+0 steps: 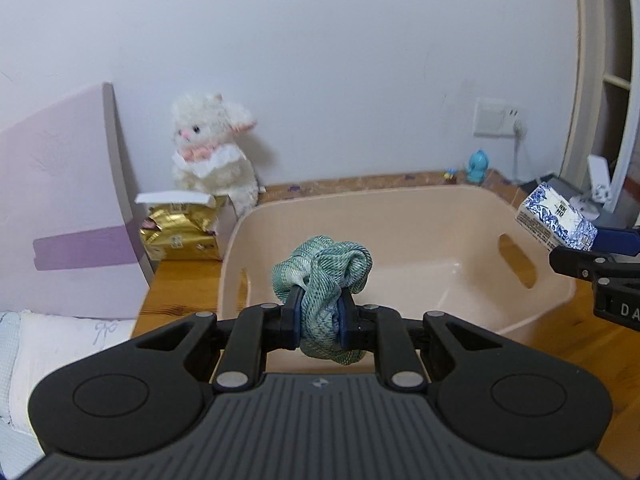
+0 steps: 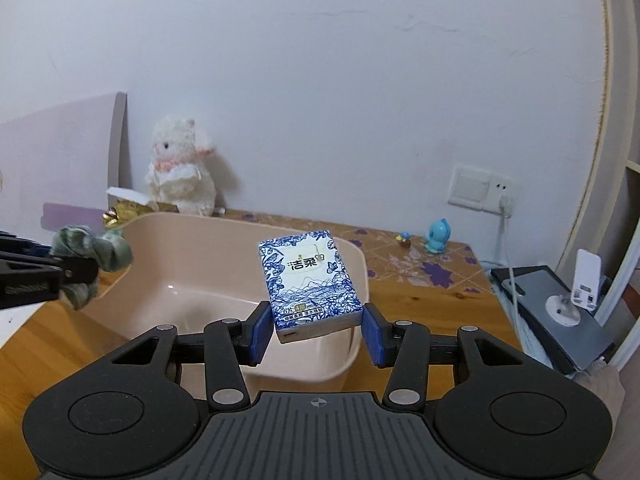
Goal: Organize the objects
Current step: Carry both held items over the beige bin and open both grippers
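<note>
Two items held over the beige bin [image 1: 400, 216]: left gripper [image 1: 320, 312] jaws clamped on the green cloth [image 1: 324, 276], right gripper [image 2: 316, 332] jaws pinching the tissue pack [image 2: 310, 280]. Bin lies just ahead of and below both jaws — carry each past the rim before letting go, the soft cloth first.

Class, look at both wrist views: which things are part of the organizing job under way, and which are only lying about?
In the job:
- green cloth, clamped in the left gripper
- tissue pack, held in the right gripper
- pink bin, nothing visible inside

Lying about:
- plush toy
- gold packet
- blue figurine
- phone stand
</note>
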A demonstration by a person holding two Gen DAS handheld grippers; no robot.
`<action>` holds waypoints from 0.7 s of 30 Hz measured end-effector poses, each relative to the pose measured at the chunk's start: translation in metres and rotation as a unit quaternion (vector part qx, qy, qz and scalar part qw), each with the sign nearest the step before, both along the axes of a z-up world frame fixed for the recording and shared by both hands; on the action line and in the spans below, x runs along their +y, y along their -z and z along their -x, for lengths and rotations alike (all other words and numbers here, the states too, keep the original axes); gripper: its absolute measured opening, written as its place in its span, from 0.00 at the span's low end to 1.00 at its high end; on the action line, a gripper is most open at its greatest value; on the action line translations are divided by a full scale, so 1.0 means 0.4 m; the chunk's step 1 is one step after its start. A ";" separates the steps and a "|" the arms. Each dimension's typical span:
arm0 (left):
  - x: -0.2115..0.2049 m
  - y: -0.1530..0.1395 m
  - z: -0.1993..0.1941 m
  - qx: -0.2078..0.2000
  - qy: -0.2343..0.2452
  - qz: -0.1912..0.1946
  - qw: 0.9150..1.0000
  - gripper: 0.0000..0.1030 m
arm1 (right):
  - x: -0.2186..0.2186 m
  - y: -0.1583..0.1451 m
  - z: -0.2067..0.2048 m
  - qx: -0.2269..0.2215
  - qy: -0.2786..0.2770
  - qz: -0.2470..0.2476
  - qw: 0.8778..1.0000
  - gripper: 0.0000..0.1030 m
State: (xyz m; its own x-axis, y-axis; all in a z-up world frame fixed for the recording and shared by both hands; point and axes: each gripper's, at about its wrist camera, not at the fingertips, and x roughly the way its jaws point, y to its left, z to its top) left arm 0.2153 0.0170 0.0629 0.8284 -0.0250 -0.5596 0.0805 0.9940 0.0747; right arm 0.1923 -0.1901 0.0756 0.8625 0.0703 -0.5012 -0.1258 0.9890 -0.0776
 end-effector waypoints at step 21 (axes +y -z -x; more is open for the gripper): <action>-0.009 0.032 -0.028 0.046 -0.013 0.004 0.999 0.74 | 0.016 0.006 -0.014 0.024 0.000 0.010 1.000 0.77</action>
